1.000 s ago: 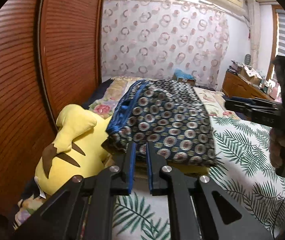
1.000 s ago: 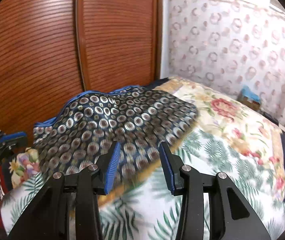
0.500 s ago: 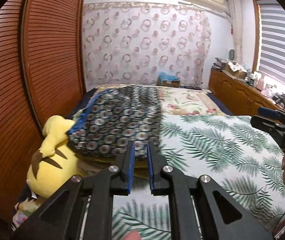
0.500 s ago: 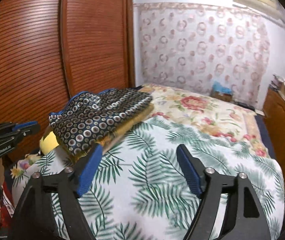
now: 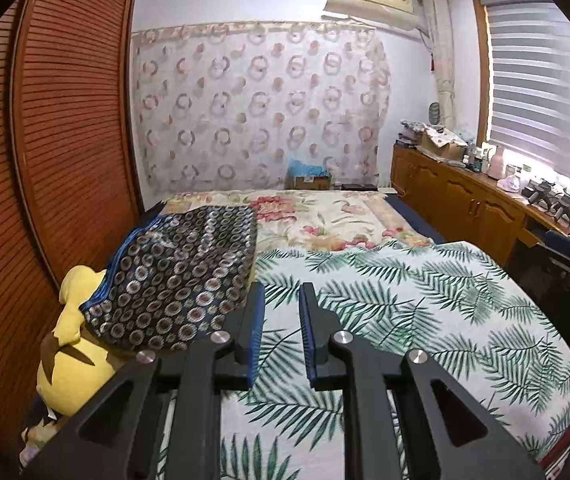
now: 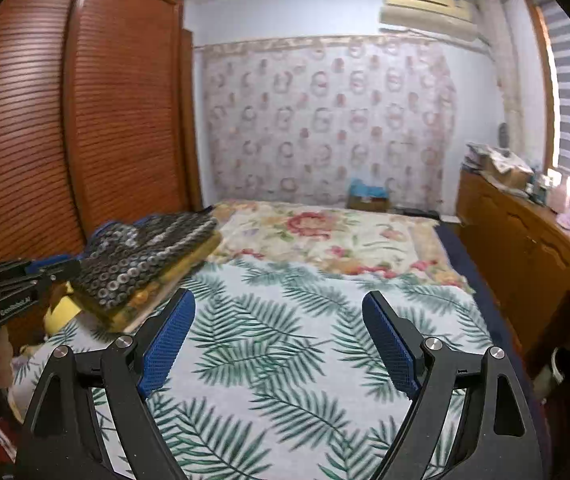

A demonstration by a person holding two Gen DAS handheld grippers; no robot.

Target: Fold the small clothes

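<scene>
Though near hand-held gripper [image 5: 281,300], garment [image 5: 177,276] leftward.

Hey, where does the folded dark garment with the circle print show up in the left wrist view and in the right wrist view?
Left wrist view: the circle-print garment lies left of centre, beside the wardrobe, partly over a yellow plush toy.
Right wrist view: the garment lies at middle left, on a yellowish folded stack.
Shared landmark: the blue bag on a cardboard box at the far wall.
</scene>
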